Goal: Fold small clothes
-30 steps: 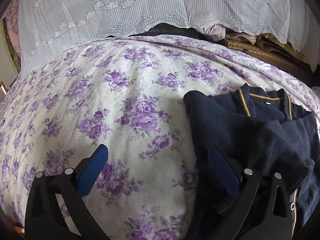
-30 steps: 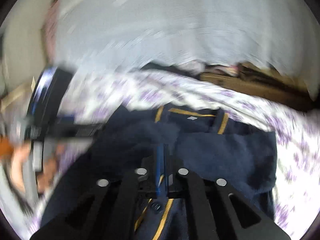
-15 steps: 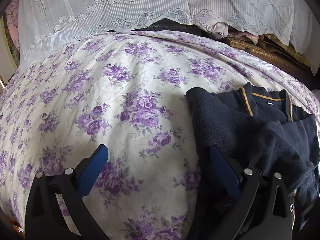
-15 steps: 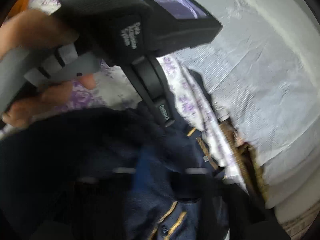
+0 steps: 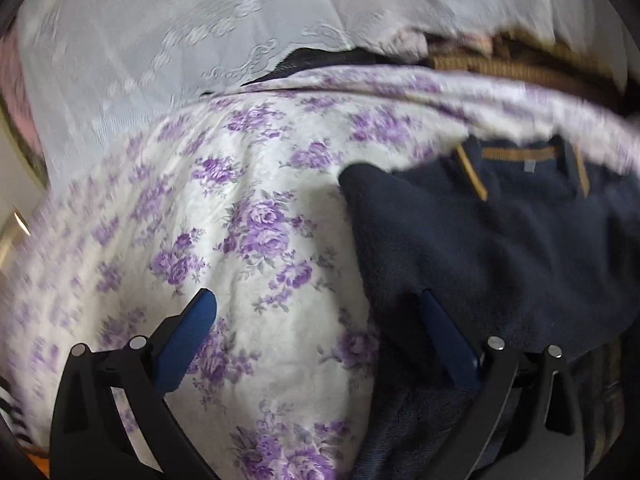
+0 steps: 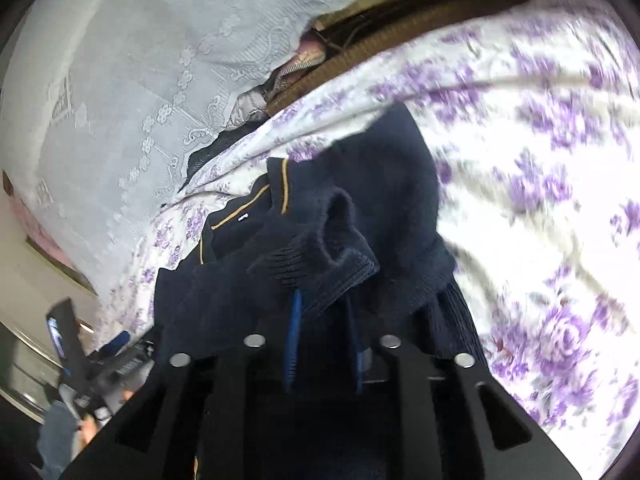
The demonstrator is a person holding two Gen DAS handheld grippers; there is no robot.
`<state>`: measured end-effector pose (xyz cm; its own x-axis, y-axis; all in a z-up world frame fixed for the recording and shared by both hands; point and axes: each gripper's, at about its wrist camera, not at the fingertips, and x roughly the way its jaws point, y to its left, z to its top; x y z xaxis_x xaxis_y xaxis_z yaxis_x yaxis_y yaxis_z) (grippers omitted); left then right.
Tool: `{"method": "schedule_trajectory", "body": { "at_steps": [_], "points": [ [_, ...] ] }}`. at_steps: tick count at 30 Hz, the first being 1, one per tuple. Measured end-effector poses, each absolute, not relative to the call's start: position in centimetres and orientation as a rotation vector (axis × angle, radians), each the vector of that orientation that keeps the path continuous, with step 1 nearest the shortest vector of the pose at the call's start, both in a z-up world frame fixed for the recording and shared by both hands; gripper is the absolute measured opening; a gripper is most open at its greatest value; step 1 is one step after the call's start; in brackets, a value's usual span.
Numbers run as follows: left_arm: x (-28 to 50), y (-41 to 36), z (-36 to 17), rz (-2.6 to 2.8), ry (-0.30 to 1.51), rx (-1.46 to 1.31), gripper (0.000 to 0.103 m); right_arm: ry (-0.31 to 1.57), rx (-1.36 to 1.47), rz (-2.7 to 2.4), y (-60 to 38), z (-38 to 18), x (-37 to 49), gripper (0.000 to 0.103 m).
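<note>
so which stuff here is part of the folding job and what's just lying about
Job:
- navy knit sweater with mustard collar trim
- its ribbed cuff, between the right gripper pads
- left gripper, open

Lying about:
- purple floral bedsheet
- white lace cloth

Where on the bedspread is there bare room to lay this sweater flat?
Free: the floral bedspread left of the navy sweater, up to the lace cloth, and a stretch to its right in the right wrist view. Crowded: the clutter at the far edge.
</note>
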<state>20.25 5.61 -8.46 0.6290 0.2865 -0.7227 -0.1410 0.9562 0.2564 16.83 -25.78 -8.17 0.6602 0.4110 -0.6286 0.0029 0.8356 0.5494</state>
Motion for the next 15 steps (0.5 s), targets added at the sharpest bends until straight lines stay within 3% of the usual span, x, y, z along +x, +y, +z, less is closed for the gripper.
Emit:
{"method": "schedule_trajectory", "body": {
  "at_steps": [4, 10, 13, 15],
  "points": [
    [20.0, 5.0, -8.1, 0.277, 0.839, 0.228, 0.099, 0.777, 0.568, 0.279, -25.9, -7.0, 16.2, 0.043],
    [18.1, 3.8, -3.9, 0.155, 0.733, 0.161, 0.099, 0.796, 0.597, 0.293, -26.0, -6.4, 18.0, 0.043],
    [18.8, 1.9, -4.0, 0.120, 0.744, 0.226, 0.099, 0.788, 0.603, 0.302, -26.2, -6.2, 18.4, 0.035],
    [20.2, 0.8, -5.6, 0.128, 0.787, 0.274, 0.099, 0.818, 0.593, 0.267, -26.3, -6.7, 18.8, 0.041]
  ]
}}
